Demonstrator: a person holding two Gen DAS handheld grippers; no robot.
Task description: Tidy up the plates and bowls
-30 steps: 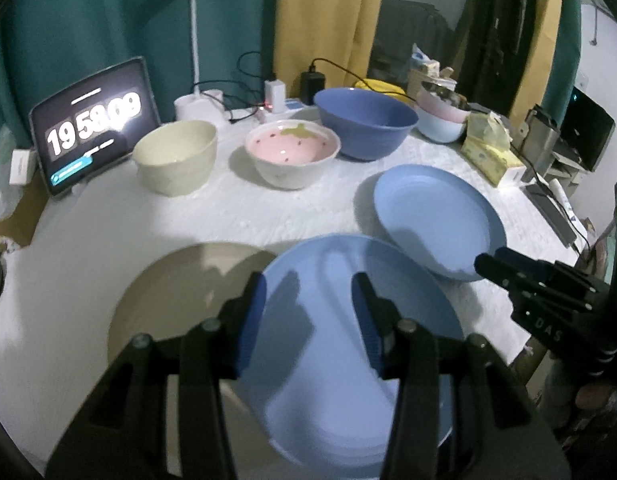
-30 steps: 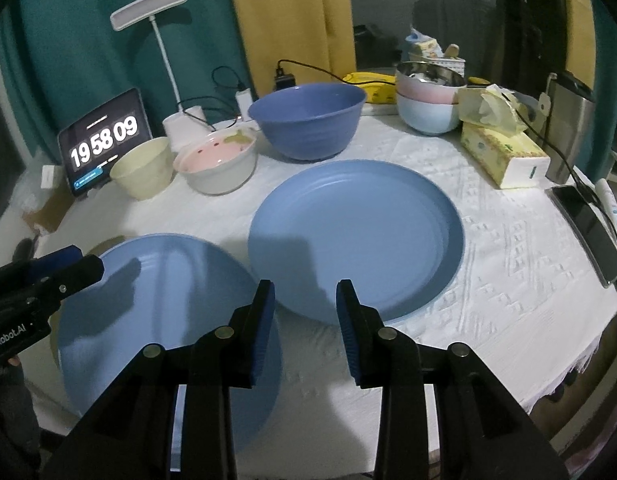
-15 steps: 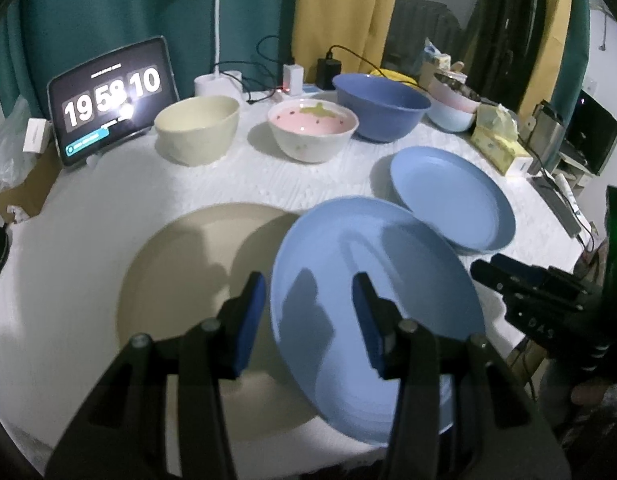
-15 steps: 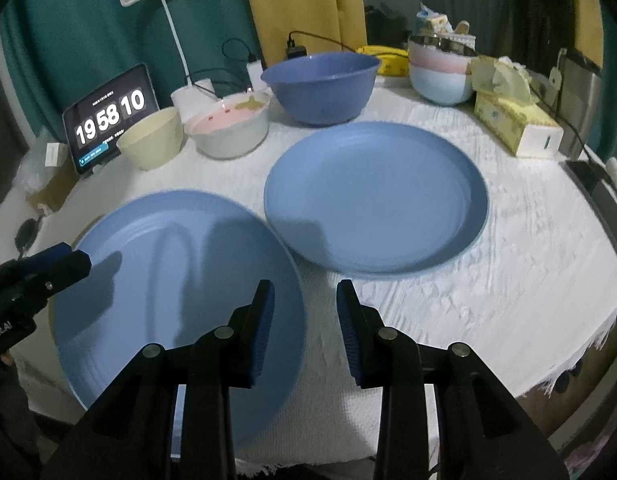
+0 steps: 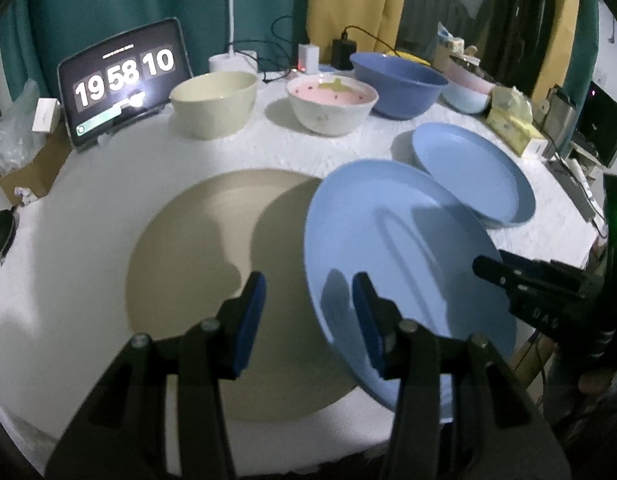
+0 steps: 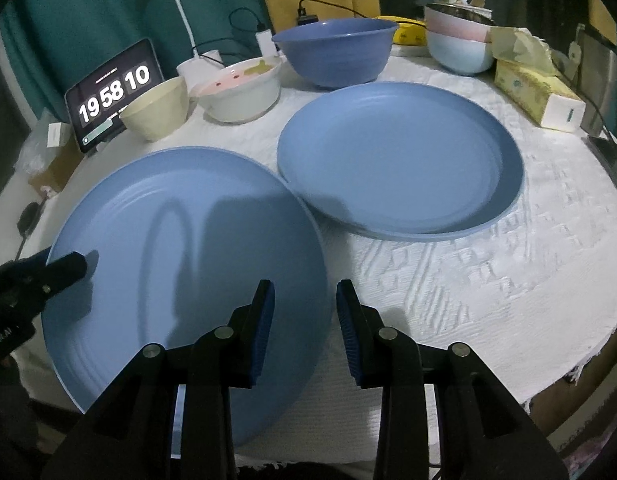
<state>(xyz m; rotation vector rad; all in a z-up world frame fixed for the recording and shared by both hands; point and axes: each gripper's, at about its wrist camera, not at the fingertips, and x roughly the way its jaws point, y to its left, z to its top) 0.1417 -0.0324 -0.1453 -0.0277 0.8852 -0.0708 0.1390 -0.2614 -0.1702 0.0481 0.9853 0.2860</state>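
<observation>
Left tongs [image 5: 310, 312] first: the jaws sit partway apart, blue pads facing each other. The left rim of the big blue plate [image 6: 180, 280] cuts across the gap, so the right-hand pad is over the plate and the left-hand pad is over the beige plate [image 5: 212, 240]. We honestly can't tell if the pads are pinching the rim.

Same deal with the right tongs [image 6: 304, 320]. They're partly open, and the plate's right rim runs through the gap with white cloth showing beside it. Whether they're gripping, we can't tell. In the right wrist view, one black finger of the left tongs lies at the plate's far left rim.

The big blue plate itself looks tilted. It covers the right part of the beige plate, its near edge hangs past the edge of the table [image 6: 468, 280], and its far edge overlaps the rim of the second blue plate [image 6: 396, 160]. That one lies flat on the cloth.

Along the back we've got three bowls in a row:
- a cream bowl [image 5: 214, 104]
- a white bowl with a pink inside [image 5: 332, 104]
- a dark blue bowl [image 5: 400, 84]

A stack of pale bowls [image 6: 460, 44] stands further right, near a tissue box [image 6: 536, 92]. A tablet [image 5: 124, 80] showing a clock stands at the far left.
</observation>
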